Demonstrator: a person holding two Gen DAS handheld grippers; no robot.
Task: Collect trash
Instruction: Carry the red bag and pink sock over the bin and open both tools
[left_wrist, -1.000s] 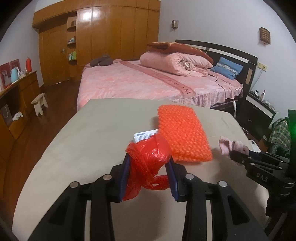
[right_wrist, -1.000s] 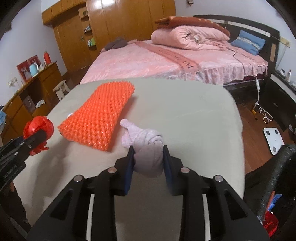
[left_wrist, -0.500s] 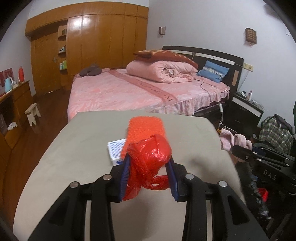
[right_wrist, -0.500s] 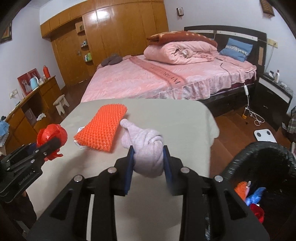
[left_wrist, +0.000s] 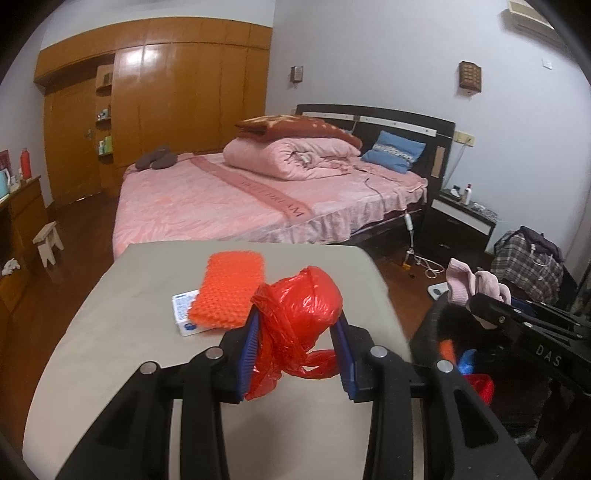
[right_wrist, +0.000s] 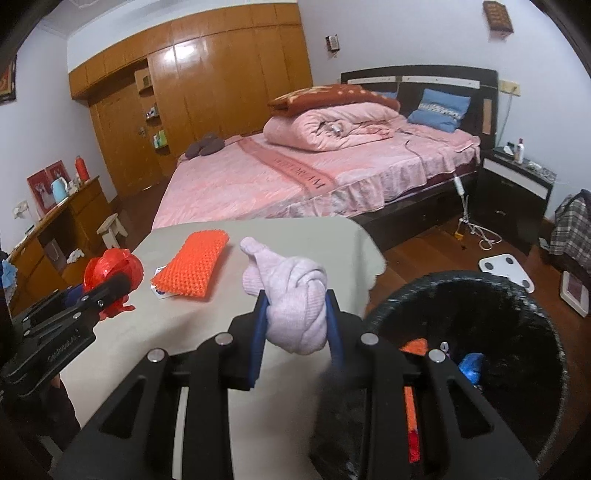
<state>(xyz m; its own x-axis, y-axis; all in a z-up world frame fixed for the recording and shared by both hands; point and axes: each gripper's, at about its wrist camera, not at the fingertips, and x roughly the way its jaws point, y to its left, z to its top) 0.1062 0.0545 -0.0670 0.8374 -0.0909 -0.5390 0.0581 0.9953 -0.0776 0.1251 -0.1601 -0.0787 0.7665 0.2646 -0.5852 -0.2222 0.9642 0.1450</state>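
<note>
My left gripper (left_wrist: 297, 325) is shut on a knotted red plastic bag (left_wrist: 301, 301), held above the beige table (left_wrist: 147, 321). A knotted pale pink sock (right_wrist: 295, 299) sits clamped in my right gripper (right_wrist: 295, 312), which hangs over the table's right edge beside a black trash bin (right_wrist: 517, 332). The bin holds orange, blue and red scraps. On the table lie an orange bubble-wrap pad (left_wrist: 231, 291) and, partly under it, a small white box (left_wrist: 184, 308). The left wrist view shows the right gripper (left_wrist: 476, 295) with the sock (left_wrist: 461, 280) over the bin (left_wrist: 428, 339).
Beyond the table stands a pink bed (left_wrist: 240, 199) with a rolled quilt. A dark nightstand (right_wrist: 517, 192) is at the right, a white floor scale (right_wrist: 506, 269) behind the bin, a wooden sideboard (right_wrist: 48, 236) and small stool (right_wrist: 110, 229) at the left.
Both grippers have risen and pulled back toward the right with their loads still held. The table shrank in view and the black bin came into sight under the right gripper.
</note>
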